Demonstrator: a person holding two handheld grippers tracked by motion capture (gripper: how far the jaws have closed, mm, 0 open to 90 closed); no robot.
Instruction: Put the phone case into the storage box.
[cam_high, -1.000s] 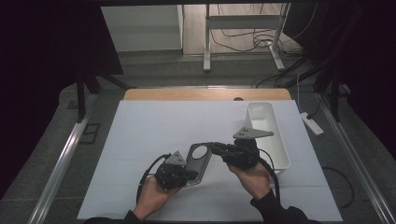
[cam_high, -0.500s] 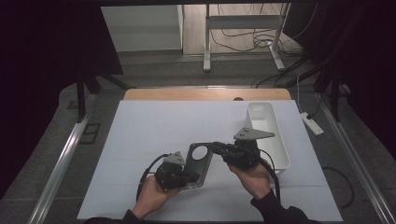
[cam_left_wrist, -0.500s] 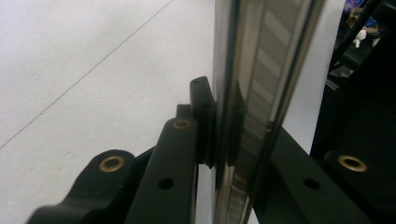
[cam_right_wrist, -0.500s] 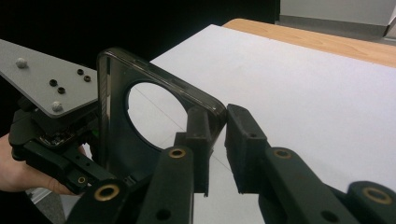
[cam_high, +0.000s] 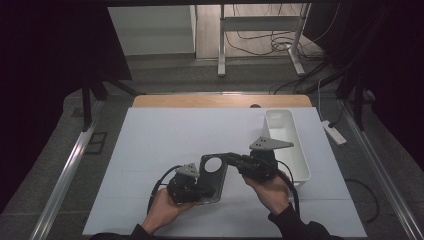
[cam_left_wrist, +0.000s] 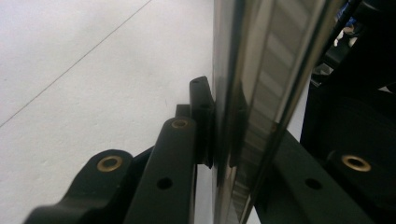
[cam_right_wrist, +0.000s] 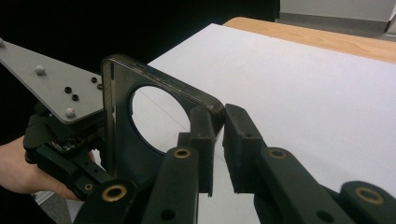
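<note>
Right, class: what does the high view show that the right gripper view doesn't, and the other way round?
High view: the white bin toward the table's right side, and the right hand that grasps the right gripper.

Right gripper view: a close look along that gripper's own pads, pressed on a corner of the dark case, beside its round cutout.

Both: the dark case, the left gripper shut on its near end, the left hand, and the white table.
</note>
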